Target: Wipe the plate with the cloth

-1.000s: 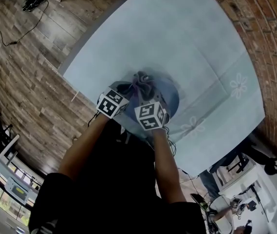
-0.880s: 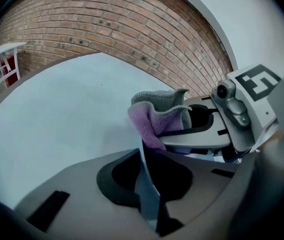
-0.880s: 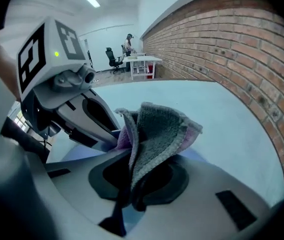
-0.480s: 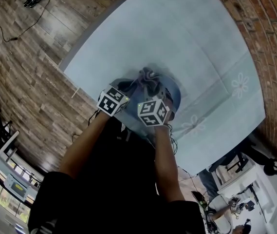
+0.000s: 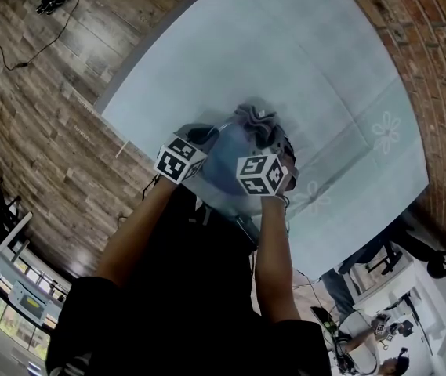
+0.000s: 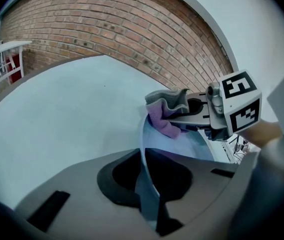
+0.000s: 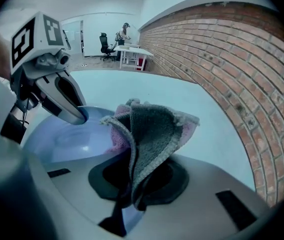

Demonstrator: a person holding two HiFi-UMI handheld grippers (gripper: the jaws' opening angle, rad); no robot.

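The blue plate (image 5: 230, 157) rests on the pale blue table, close in front of me. My left gripper (image 5: 205, 137) is shut on the plate's near-left rim (image 6: 143, 149), which runs edge-on between its jaws. My right gripper (image 5: 276, 141) is shut on a bunched grey and pink cloth (image 5: 257, 121). The cloth (image 7: 150, 129) stands up from the jaws and lies over the plate's right side (image 7: 64, 140). From the left gripper view, the cloth (image 6: 165, 110) hangs from the right gripper (image 6: 197, 115) above the far rim. The left gripper (image 7: 74, 111) shows at the plate's left in the right gripper view.
The tablecloth (image 5: 324, 69) spreads far beyond the plate, with faint flower prints (image 5: 384, 134) at the right. The table's near-left edge (image 5: 121, 128) borders wooden flooring; a brick surface (image 5: 434, 61) runs along the right. Office furniture stands at the lower right.
The right gripper has carried the cloth to the right and farther across the plate, uncovering more of its blue face. The left gripper has kept its hold in place.
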